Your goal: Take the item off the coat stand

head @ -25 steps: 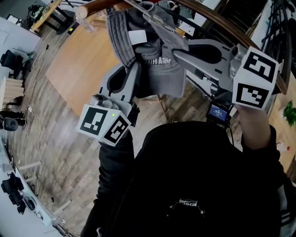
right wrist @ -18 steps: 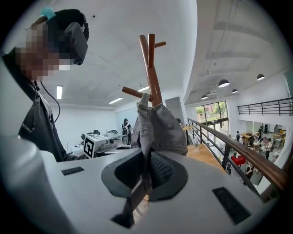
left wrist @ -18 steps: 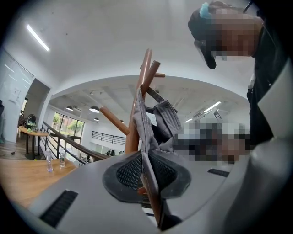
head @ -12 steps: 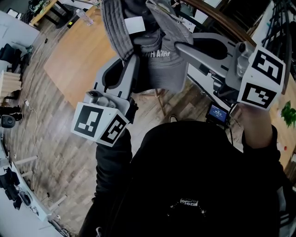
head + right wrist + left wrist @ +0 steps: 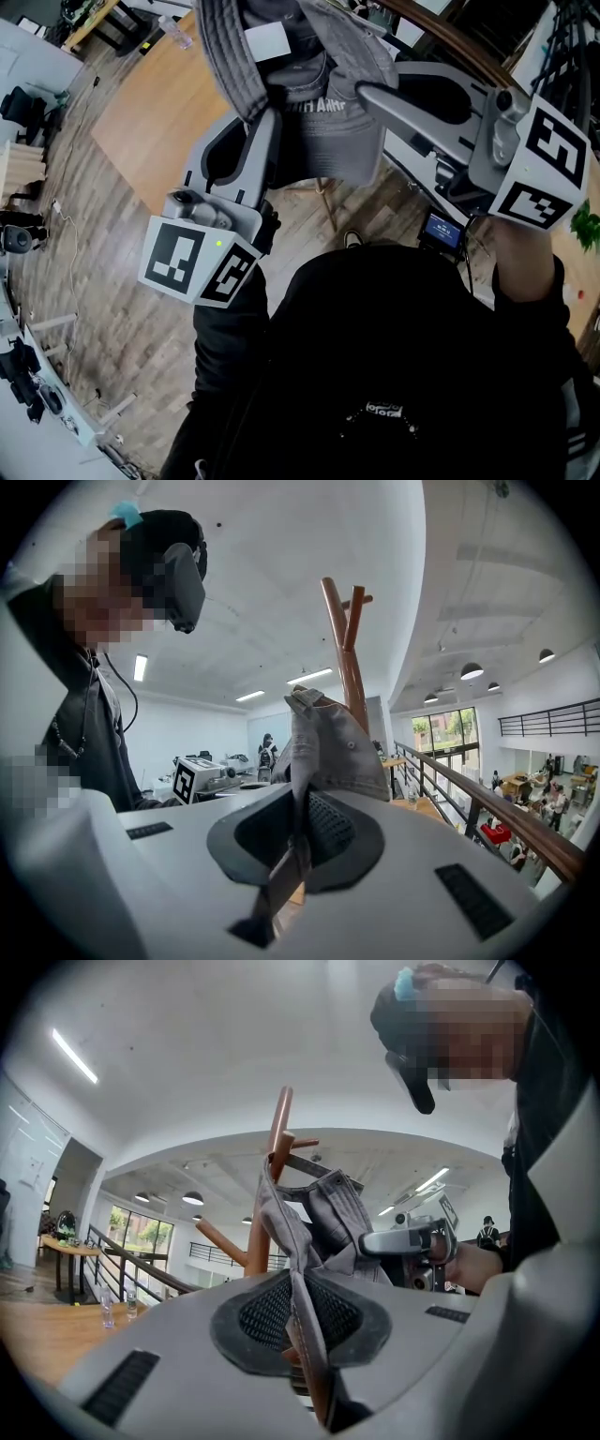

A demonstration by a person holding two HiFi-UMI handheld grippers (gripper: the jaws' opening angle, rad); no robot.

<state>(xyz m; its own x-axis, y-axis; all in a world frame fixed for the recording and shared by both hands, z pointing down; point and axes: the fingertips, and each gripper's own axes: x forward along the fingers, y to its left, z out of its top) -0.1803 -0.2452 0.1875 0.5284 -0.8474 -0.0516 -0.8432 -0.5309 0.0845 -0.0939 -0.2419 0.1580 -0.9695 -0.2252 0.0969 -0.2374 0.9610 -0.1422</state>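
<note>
Both tools biting: left gripper [image 5: 267, 120] pinches the grey garment [image 5: 328, 141], right gripper [image 5: 367, 94] pinches its other side, cloth bunched between them against the coat stand [image 5: 277, 1129].

Dressed in a black long-sleeved top [image 5: 412, 356], with small pale print [image 5: 380, 410] at the chest. Fitted on the head with a black camera unit [image 5: 180, 574], with a teal tip [image 5: 127, 514] above and a thin dark cable [image 5: 136, 700] at the neck. Built alike at left gripper [image 5: 268, 114] and right gripper [image 5: 367, 94]: pale grey moulded shells, long tapered jaws, black mesh-textured pads [image 5: 262, 1312], black ribbed slots [image 5: 473, 899] on top. Capped at each rear with a white marker cube [image 5: 197, 264] bearing black squares. Small green light [image 5: 217, 244] on the left one.
</note>
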